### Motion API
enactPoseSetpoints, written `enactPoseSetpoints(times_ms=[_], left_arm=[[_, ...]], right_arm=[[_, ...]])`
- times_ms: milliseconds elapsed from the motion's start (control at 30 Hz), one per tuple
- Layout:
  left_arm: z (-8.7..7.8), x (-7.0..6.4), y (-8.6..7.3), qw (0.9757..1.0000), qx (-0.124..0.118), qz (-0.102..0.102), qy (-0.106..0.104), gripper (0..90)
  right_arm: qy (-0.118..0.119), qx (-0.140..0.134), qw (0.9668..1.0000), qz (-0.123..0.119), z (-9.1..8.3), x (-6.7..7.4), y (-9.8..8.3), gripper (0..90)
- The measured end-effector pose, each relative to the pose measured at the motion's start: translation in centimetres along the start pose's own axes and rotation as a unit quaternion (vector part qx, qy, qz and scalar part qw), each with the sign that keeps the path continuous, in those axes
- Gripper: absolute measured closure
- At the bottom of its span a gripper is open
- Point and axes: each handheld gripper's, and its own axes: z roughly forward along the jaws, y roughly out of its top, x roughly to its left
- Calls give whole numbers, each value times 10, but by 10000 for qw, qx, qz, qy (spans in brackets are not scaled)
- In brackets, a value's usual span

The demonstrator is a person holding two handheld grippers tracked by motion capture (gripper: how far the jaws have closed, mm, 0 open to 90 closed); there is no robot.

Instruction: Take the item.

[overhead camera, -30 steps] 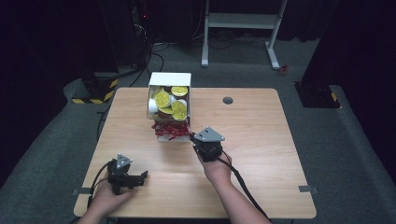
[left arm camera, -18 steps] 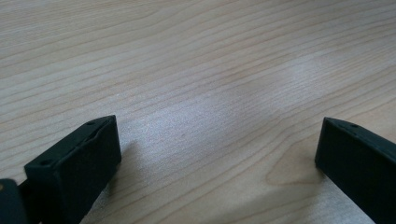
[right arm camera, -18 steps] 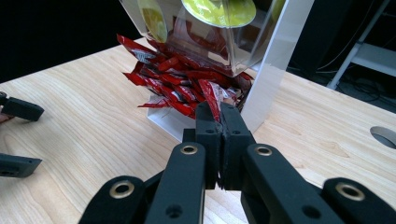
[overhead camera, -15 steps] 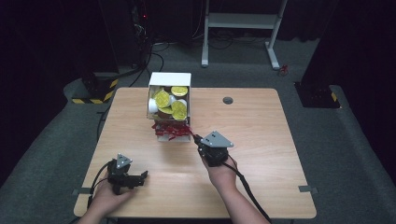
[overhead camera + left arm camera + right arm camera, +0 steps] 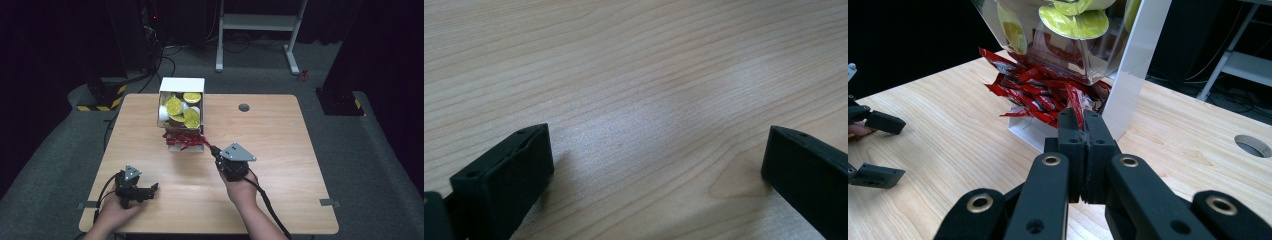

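One red sachet (image 5: 1074, 102) was clenched in my right gripper (image 5: 1079, 120) at the mouth of the white dispenser (image 5: 181, 85), so I judged a slow, straight pull best, my left gripper (image 5: 150, 189) resting released on the table (image 5: 280, 130).

1. A rectangular light wooden table (image 5: 280, 200) with rounded corners carries everything; it stands on grey carpet.
2. A round dark cable hole (image 5: 244, 107) sits in the tabletop near the far edge, right of the middle.
3. A white dispenser box (image 5: 181, 85) with a clear front stands near the middle of the far edge, holding yellow-lidded round cups (image 5: 192, 117).
4. Red sachets (image 5: 182, 139) fill its lower tray, which faces the near edge.
5. The left gripper (image 5: 142, 192) rests on the tabletop near the near left corner.
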Motion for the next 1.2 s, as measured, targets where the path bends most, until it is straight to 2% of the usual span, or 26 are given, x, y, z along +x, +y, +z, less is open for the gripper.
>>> enactPoseSetpoints(times_ms=[567, 867, 1200], left_arm=[[0, 0, 0, 10000, 3, 2, -1, 6], [0, 0, 0, 10000, 7, 5, 1, 6], [0, 0, 0, 10000, 0, 2, 0, 6]], right_arm=[[-24, -155, 9998, 123, -17, -7, -1, 898], [-134, -168, 9996, 166, -25, -17, -4, 897], [-374, -79, 9989, 257, -26, -32, -12, 898]])
